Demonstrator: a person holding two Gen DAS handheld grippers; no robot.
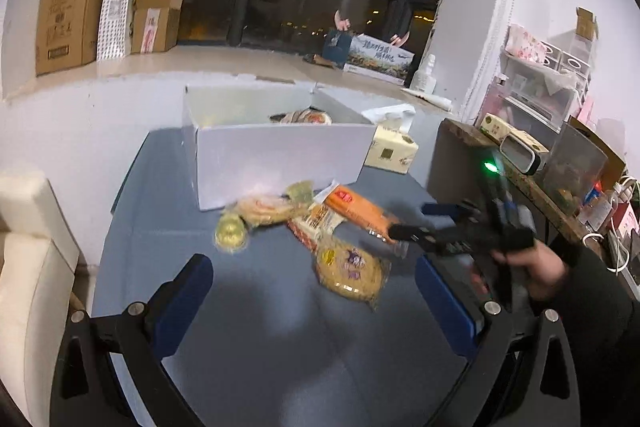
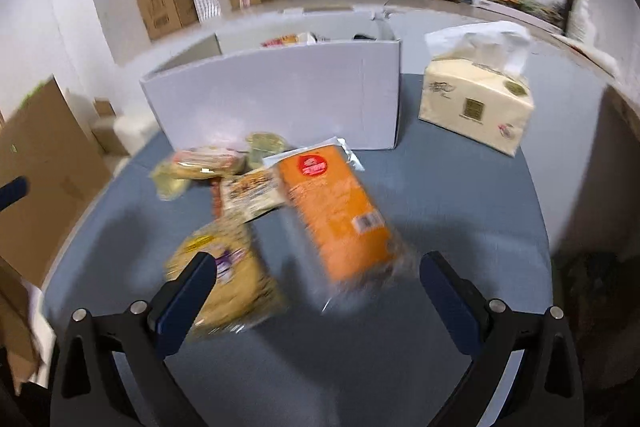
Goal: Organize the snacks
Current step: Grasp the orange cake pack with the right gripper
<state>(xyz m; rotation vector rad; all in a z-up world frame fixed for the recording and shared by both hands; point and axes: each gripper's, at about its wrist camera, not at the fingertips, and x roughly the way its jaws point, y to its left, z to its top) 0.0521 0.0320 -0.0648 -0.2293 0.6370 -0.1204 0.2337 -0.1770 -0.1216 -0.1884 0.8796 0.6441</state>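
Blocking box [image 2: 280, 95]: snack pile [image 2: 248, 179] lay just in front.
Beside box: tissues [image 2: 476, 103].
Left claw [image 1: 312, 291]: wide, held nothing.
Right claw [image 2: 316, 287]: wide, over orange pack [image 2: 332, 215].

The left wrist view looks forward and down over the blue table [image 1: 168, 187] from its near left side, facing the white box [image 1: 280, 159] and dark window; it also catches the right gripper [image 1: 412, 223]. The right wrist view sits closer and lower over the snack pile [image 2: 280, 195], facing the same box [image 2: 280, 95]. Both share table, box, snacks and tissue pack [image 2: 476, 107].
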